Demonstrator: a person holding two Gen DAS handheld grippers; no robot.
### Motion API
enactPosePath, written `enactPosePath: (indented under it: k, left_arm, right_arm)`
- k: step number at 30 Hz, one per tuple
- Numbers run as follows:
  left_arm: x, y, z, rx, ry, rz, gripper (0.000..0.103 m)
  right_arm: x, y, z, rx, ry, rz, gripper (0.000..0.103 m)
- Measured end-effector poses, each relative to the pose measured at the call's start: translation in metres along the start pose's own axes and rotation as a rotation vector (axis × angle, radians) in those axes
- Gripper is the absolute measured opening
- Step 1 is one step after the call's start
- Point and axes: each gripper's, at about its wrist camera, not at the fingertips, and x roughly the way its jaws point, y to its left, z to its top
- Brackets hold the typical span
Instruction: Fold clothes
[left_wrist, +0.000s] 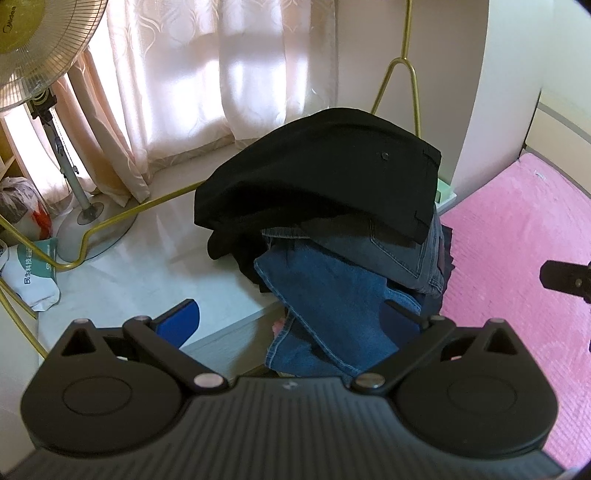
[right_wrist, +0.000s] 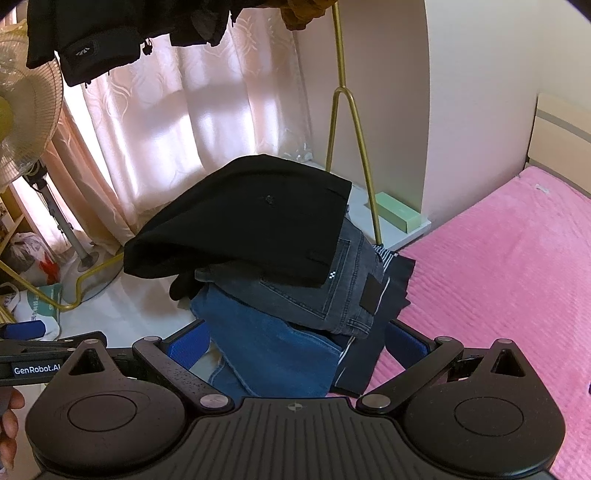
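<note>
A pile of folded clothes sits at the corner of the pink bed (right_wrist: 498, 277). Black trousers (left_wrist: 317, 173) (right_wrist: 240, 221) lie on top, over grey jeans (left_wrist: 388, 254) (right_wrist: 332, 284) and blue jeans (left_wrist: 332, 306) (right_wrist: 266, 350). A dark navy garment (right_wrist: 373, 343) with white stripes is at the bottom. My left gripper (left_wrist: 291, 321) is open, its blue pads wide apart just short of the blue jeans. My right gripper (right_wrist: 295, 343) is open too, facing the pile's near edge. Neither holds anything.
A gold clothes rack (right_wrist: 354, 122) stands behind the pile, with dark garments (right_wrist: 92, 40) hanging overhead. A standing fan (left_wrist: 40, 48) and plastic bags (left_wrist: 33, 273) are on the floor at left. A green box (right_wrist: 397, 216) lies by the wall. Curtains (left_wrist: 207, 74) cover the window.
</note>
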Motion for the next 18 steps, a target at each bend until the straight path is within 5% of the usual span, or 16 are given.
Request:
enactPosePath:
  k: [18]
  left_arm:
    - [-0.0032, -0.0014, -0.0032, 0.005, 0.001, -0.005, 0.102]
  right_arm:
    - [-0.007, 0.0023, 0.0026, 0.003, -0.007, 0.006, 0.103]
